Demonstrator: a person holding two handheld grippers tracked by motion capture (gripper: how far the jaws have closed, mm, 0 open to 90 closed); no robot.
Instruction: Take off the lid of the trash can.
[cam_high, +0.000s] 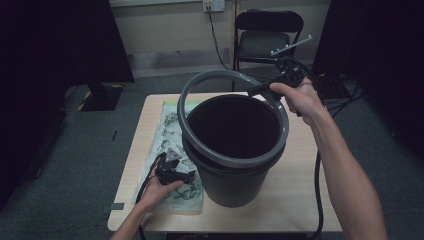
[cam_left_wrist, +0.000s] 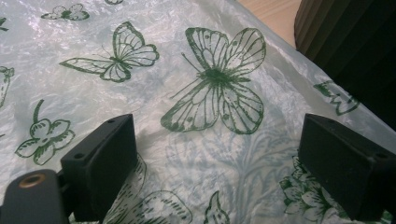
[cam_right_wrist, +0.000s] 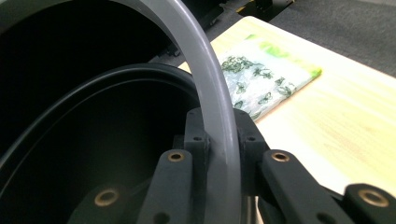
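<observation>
A black bucket (cam_high: 232, 180) stands on the wooden table (cam_high: 295, 200). A grey ring (cam_high: 200, 145) is tilted over its mouth, its far side raised and its near side low on the rim. My right gripper (cam_high: 260, 90) is shut on the ring's far side; in the right gripper view both pads press the grey ring (cam_right_wrist: 212, 93), with the bucket's rim (cam_right_wrist: 107, 79) below. My left gripper (cam_high: 192, 176) rests at the bucket's left on a folded plastic bag (cam_high: 167, 135) printed with green butterflies. Its jaws stand open over the bag (cam_left_wrist: 210, 93) with nothing between them.
A black folding chair (cam_high: 267, 35) stands behind the table. Dark curtains hang at both sides. Cables trail over the grey floor at the right, and a power socket (cam_high: 212, 5) is on the back wall.
</observation>
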